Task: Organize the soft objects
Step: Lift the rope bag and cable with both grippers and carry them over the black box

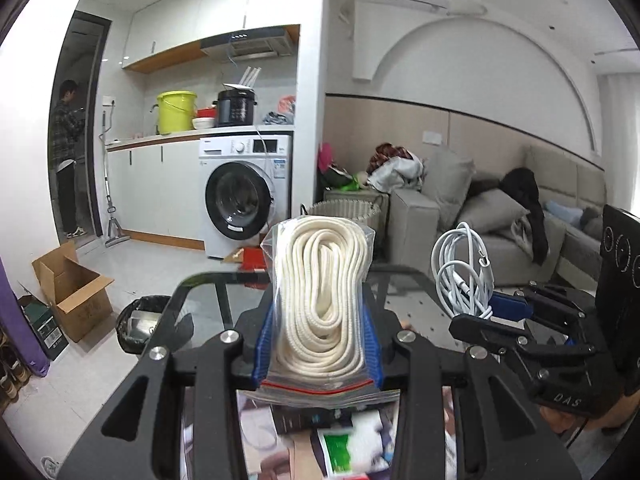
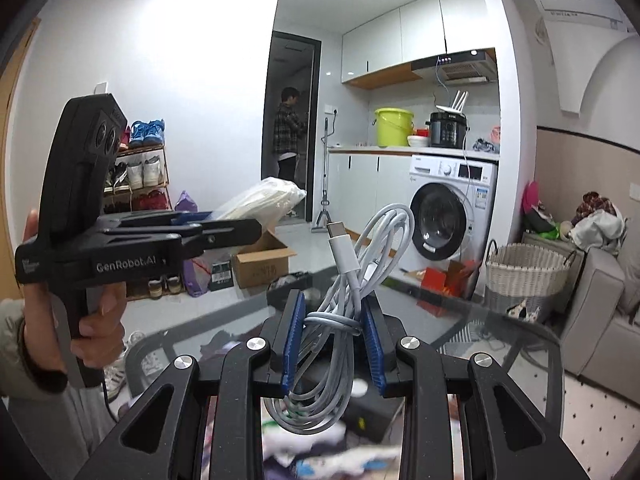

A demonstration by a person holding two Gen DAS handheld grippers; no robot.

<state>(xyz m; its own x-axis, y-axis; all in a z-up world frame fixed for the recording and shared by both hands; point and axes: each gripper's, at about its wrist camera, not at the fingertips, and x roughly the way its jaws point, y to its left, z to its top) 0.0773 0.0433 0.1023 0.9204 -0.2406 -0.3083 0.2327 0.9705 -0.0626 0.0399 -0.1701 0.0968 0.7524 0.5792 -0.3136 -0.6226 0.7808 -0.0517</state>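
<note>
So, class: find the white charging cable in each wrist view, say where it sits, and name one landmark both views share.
Left wrist view: the white charging cable is right of centre, clamped in the right gripper, beside the bagged rope.
Right wrist view: the cable is at bottom centre, between the blue pads.
Shared landmark: the washing machine.

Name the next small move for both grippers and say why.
Probably carry both toward the woven basket. The left gripper already clamps the bagged rope, the right gripper the coiled white cable, both held above the glass table.
</note>
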